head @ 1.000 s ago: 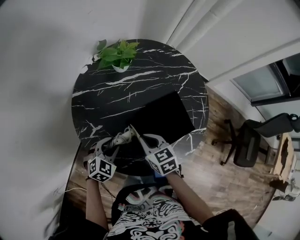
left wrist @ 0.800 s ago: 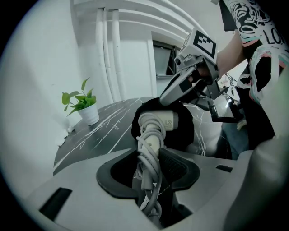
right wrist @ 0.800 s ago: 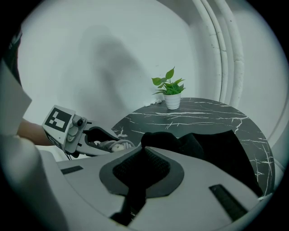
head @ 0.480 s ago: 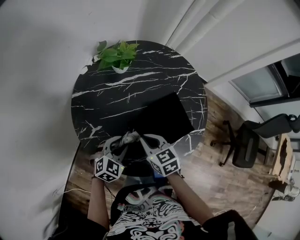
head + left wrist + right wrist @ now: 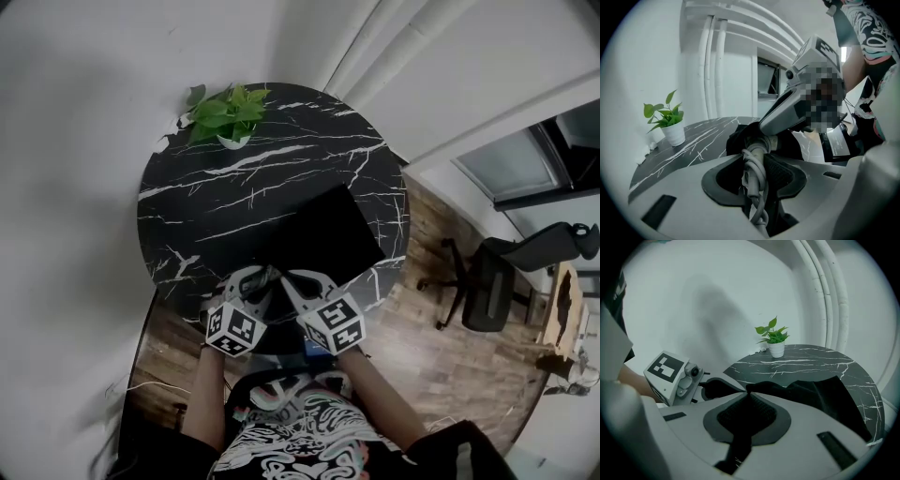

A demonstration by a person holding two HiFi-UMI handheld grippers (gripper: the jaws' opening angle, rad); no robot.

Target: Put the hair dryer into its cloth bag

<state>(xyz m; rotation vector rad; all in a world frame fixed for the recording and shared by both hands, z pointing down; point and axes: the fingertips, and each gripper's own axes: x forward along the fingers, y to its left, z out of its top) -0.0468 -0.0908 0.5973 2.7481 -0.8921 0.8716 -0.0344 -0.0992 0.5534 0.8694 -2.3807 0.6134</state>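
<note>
The black cloth bag (image 5: 319, 230) lies flat on the round black marble table (image 5: 206, 187). At its near edge my right gripper (image 5: 286, 277) is shut on the bag's rim, and black cloth (image 5: 815, 390) runs out from between its jaws (image 5: 747, 390). Close beside it on the left, my left gripper (image 5: 258, 279) holds the grey hair dryer (image 5: 757, 146) at the bag's opening. Its looped grey cord (image 5: 752, 173) sits between the jaws, which are closing on it. Most of the dryer's body is hidden by the right gripper and the bag's cloth (image 5: 740, 136).
A potted green plant (image 5: 225, 117) stands at the table's far rim by the white wall. A black office chair (image 5: 497, 281) is on the wooden floor to the right. A cable lies on the floor at the lower left.
My left gripper has moved right and slightly up with the hair dryer, closing in on the right gripper at the bag's edge. The right gripper has stayed put.
</note>
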